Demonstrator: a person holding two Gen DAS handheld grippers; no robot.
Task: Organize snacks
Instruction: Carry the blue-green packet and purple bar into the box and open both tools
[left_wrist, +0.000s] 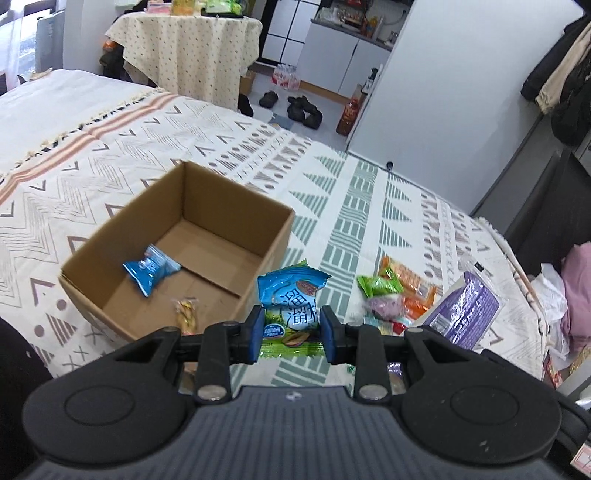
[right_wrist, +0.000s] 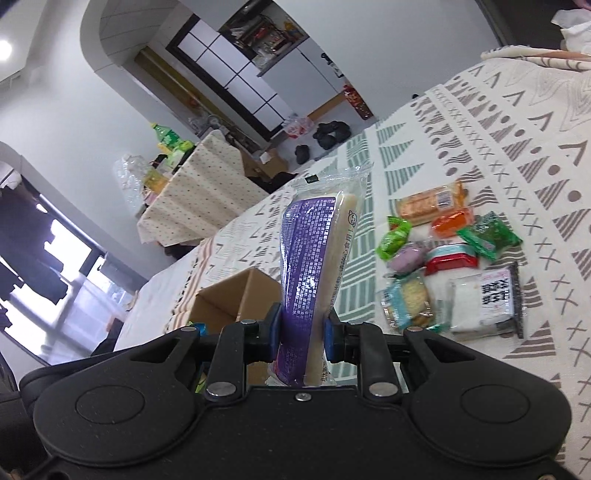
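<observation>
My left gripper is shut on a blue and green snack bag, held just right of the cardboard box. Inside the box lie a small blue packet and a small yellow wrapped snack. My right gripper is shut on a tall purple and white packet, held upright above the bed; the same purple packet shows at the right of the left wrist view. A pile of loose snacks lies on the patterned bedspread; the snack pile sits right of the box.
The box appears low left in the right wrist view. A table with a dotted cloth stands beyond the bed. Shoes lie on the floor. Pink fabric and a white bag sit at the bed's right edge.
</observation>
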